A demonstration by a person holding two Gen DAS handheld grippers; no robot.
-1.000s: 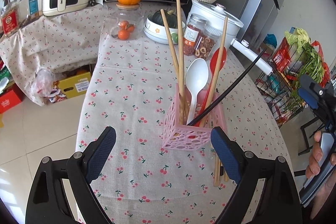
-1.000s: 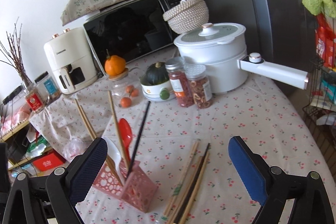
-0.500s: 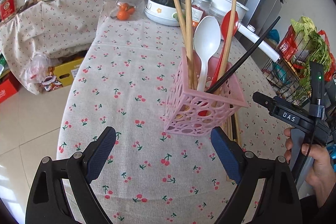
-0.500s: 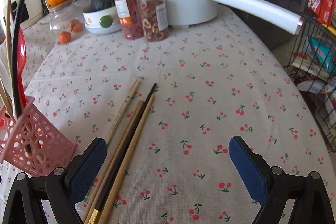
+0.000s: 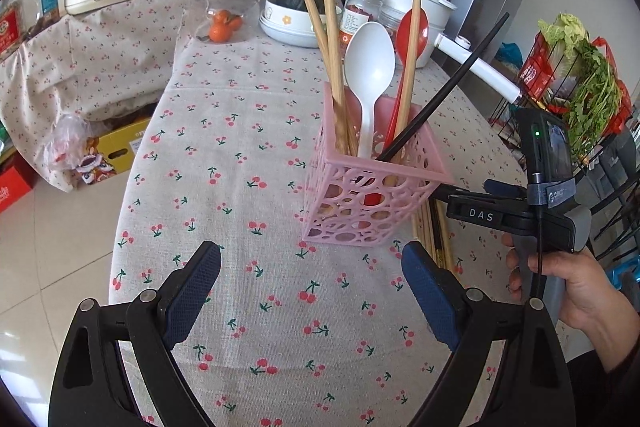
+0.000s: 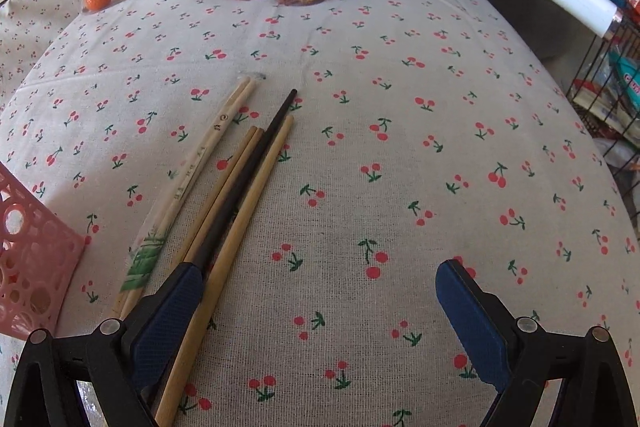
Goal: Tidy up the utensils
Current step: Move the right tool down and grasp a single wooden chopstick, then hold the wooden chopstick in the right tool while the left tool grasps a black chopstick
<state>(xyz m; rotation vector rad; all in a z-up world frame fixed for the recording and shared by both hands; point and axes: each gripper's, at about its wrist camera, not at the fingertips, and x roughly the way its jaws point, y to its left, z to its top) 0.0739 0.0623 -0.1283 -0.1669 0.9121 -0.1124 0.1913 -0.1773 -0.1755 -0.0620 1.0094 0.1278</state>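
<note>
Both grippers are gaping wide w/ nothing held — left gripper [image 5: 311, 287] is hovering just short of the pink basket [image 5: 372, 203], right gripper [image 6: 318, 291] is hanging over the loose chopsticks [image 6: 240, 183] lying on the tablecloth [image 6: 400, 147] beside that basket.

The left gripper [image 5: 311, 293] hangs wide apart before the pink basket [image 5: 372, 195] holding spoons and chopsticks.

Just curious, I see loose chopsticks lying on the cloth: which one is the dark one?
The black chopstick, the only dark stick on the cloth. It lies between the two brown sticks and a plain tan one; the printed pale pair lies leftmost.
</note>
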